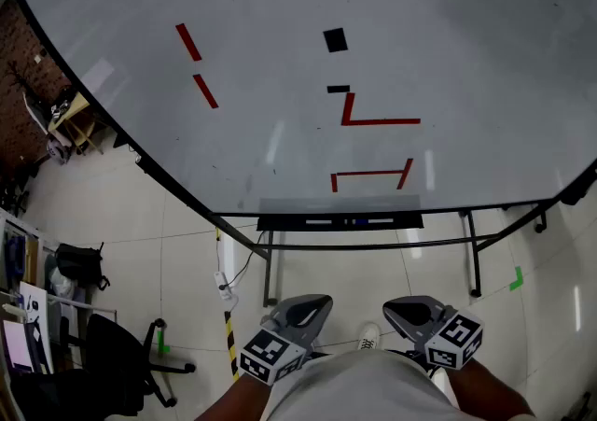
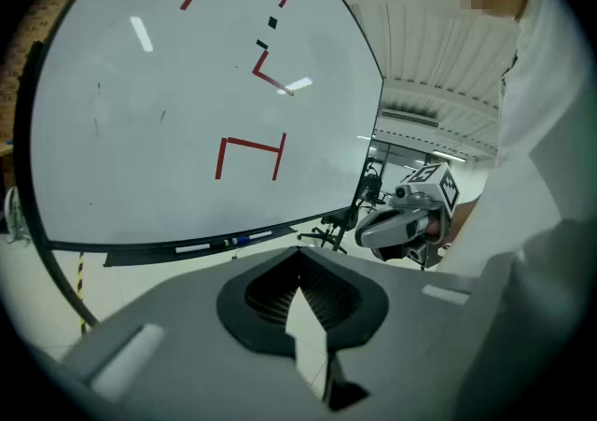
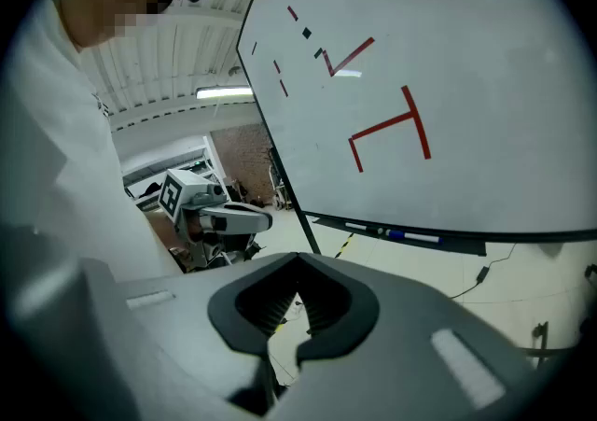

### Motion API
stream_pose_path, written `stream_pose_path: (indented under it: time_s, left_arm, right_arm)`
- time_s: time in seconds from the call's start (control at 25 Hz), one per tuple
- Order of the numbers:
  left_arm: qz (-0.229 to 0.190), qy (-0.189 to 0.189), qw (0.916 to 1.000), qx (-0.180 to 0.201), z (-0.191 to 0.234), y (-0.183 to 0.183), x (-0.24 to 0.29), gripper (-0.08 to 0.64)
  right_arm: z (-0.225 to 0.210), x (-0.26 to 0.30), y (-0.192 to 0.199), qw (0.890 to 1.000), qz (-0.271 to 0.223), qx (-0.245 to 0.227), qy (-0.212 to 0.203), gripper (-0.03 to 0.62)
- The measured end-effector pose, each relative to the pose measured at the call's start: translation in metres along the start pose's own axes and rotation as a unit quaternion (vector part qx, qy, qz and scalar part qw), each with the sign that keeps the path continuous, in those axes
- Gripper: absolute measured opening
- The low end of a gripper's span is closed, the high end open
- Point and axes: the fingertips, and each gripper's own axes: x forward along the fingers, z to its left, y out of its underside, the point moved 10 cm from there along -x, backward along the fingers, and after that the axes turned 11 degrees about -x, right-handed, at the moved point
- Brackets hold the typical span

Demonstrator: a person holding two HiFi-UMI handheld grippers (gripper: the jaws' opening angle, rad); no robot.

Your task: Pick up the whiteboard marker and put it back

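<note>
The whiteboard [image 1: 280, 64] fills the upper part of the head view, with red tape marks on it. Its black tray [image 1: 280, 222] runs along the bottom edge and holds a white marker [image 1: 319, 221] and a blue-capped marker [image 1: 359, 221]. The same markers lie in the tray in the left gripper view, white marker [image 2: 193, 247] beside the blue-capped marker [image 2: 241, 240], and in the right gripper view as a blue-capped marker [image 3: 410, 236]. My left gripper [image 1: 317, 302] and right gripper [image 1: 399, 305] are held low against the person's body, far short of the tray. Both are shut and hold nothing.
The board's metal frame legs [image 1: 269, 270] stand on the tiled floor. A power strip with its cable [image 1: 224, 284] and a yellow-black tape strip [image 1: 230, 340] lie at the left leg. At the lower left are a black office chair [image 1: 121, 358] and shelving [image 1: 23, 316].
</note>
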Motion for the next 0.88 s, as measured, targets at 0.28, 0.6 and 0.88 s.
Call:
stream_pose_path:
  time_s: [0.28, 0.6, 0.88]
  left_arm:
    - [-0.034, -0.047, 0.9979, -0.027, -0.004, -0.005, 0.006, 0.017]
    - [-0.026, -0.064, 0.9963, -0.051, -0.012, 0.005, 0.014, 0.017]
    - [-0.014, -0.044, 0.9987, -0.023, 0.024, -0.023, 0.030, 0.017]
  right_arm:
    - [-0.019, -0.015, 0.009, 1.000, 0.002, -0.004, -0.029, 0.002]
    - [-0.026, -0.006, 0.021, 0.998, 0.011, 0.004, -0.065, 0.002]
    - [-0.043, 0.010, 0.012, 0.999, 0.009, 0.016, -0.030, 0.002]
